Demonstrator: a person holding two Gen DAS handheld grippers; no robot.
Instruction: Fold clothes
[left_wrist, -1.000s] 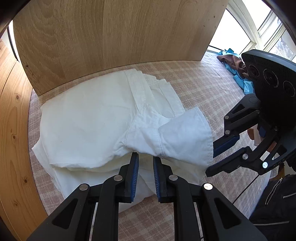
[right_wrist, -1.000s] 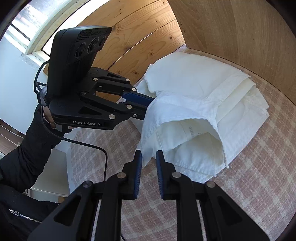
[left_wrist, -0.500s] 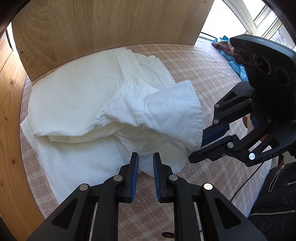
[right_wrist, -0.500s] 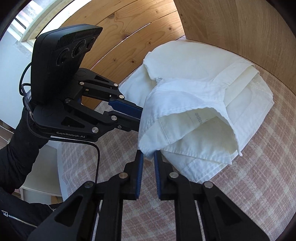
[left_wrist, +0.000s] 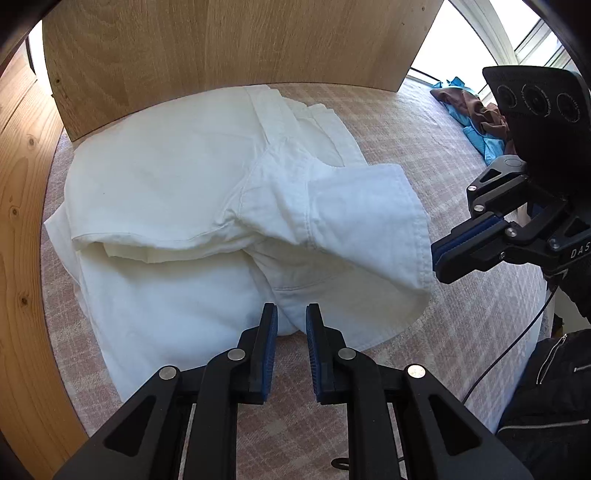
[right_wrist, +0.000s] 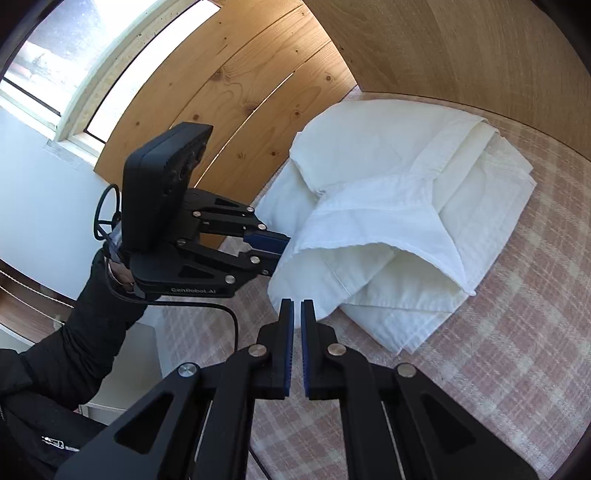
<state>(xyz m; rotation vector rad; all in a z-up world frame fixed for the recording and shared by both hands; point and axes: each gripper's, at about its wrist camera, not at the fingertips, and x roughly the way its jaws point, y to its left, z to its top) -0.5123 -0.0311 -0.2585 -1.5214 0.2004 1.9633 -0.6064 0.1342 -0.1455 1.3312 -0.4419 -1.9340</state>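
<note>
- The right gripper (right_wrist: 297, 314), blue pads pinched together on the sleeve (left_wrist: 369, 225) hem, holds it lifted.
- The left gripper (left_wrist: 288, 325) hovers unclenched, gripping nothing, just short of the cloth.
- The white shirt (left_wrist: 166, 192) lies part-folded on a checked bedcover (right_wrist: 517, 350) beside a wooden headboard (left_wrist: 221, 37).

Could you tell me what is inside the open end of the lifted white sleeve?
The right wrist view looks into the sleeve: only its own white lining shows, with a seam. The shirt folds beneath it; anything deeper inside is hidden.
</note>
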